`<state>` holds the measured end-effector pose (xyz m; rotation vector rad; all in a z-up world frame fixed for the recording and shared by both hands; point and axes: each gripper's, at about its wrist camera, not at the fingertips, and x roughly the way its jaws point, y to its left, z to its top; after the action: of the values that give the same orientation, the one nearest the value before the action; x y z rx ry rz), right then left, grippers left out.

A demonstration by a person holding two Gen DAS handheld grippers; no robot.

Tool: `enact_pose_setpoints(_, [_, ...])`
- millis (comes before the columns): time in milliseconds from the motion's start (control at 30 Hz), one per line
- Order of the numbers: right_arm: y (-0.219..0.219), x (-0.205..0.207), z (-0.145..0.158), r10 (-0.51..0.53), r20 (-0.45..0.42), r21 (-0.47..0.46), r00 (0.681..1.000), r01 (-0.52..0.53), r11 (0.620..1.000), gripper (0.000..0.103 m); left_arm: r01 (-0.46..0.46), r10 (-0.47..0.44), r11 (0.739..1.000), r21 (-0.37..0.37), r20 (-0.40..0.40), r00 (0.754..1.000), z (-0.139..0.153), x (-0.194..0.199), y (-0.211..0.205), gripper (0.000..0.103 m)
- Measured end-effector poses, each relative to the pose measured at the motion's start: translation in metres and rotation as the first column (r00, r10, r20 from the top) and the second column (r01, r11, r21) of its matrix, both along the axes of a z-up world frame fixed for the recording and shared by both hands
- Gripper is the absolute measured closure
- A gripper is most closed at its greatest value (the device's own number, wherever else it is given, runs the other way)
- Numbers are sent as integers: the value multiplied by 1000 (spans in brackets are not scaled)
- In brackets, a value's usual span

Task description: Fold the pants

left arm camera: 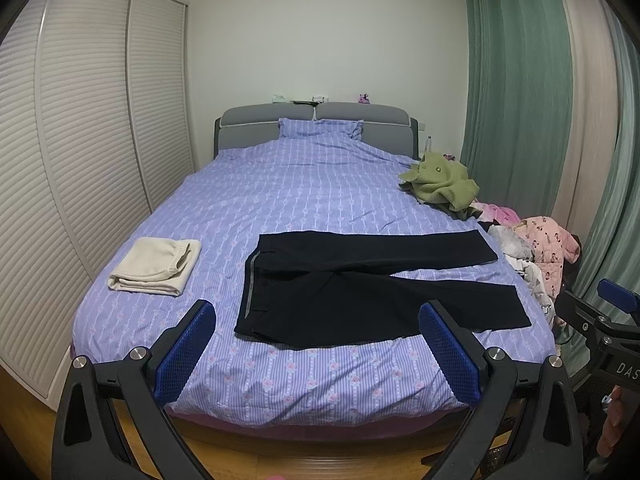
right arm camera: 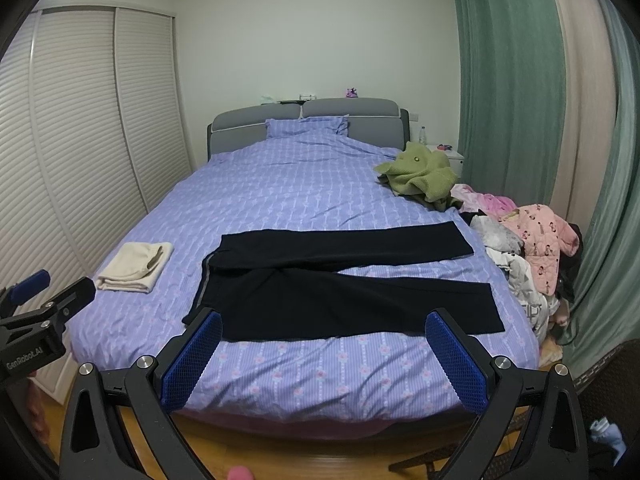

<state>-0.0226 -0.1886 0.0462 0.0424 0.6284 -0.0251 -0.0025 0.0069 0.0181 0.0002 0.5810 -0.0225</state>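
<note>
Black pants (left arm camera: 360,284) lie spread flat on the purple bed (left arm camera: 304,188), waistband to the left, both legs pointing right; they also show in the right wrist view (right arm camera: 340,284). My left gripper (left arm camera: 318,320) is open and empty, held above the foot of the bed, short of the pants. My right gripper (right arm camera: 324,330) is open and empty, at the foot of the bed just short of the near leg. Each gripper shows at the edge of the other's view.
A folded cream garment (left arm camera: 158,266) lies on the bed left of the pants. A green sweater (left arm camera: 440,182) and a heap of clothes with a pink jacket (left arm camera: 548,248) sit at the bed's right edge. Wardrobe doors (left arm camera: 80,140) stand left, green curtains (left arm camera: 516,92) right.
</note>
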Motion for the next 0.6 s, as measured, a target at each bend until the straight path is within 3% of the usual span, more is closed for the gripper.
enact_pose_setpoints(600, [-4,14,-11,31,-21,8,999,-31,999,0,-50,49,999,-22,-10,999,-11,14,2,0])
